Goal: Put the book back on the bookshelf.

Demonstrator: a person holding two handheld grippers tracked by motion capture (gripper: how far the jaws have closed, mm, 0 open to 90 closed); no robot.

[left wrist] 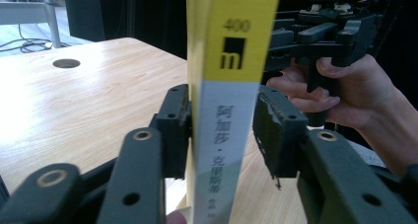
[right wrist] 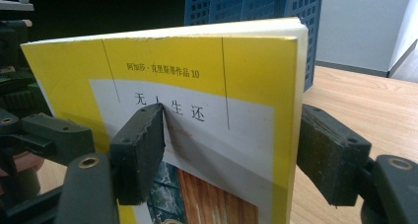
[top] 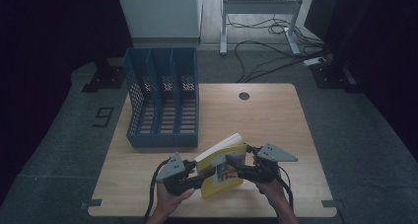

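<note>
My left gripper [top: 197, 177] and my right gripper [top: 246, 168] stand on both sides of a yellow book [top: 223, 168], which is upright at the near edge of the table [top: 276, 120], in front of a blue file rack [top: 165, 98].

In the left gripper view, the jaws are apart around the spine of the book [left wrist: 226, 110], with a gap on each side.

In the right gripper view, the pads [right wrist: 140, 150] press on the cover and the page edge, so this gripper [right wrist: 231, 157] holds the book [right wrist: 197, 86].

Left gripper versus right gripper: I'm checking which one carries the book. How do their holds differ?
The left gripper straddles the book's spine; the right gripper spans its covers. The left gripper's pads look just clear of the book; the right gripper's pads press it, one denting the front cover. Both are hand-held over the table.
</note>
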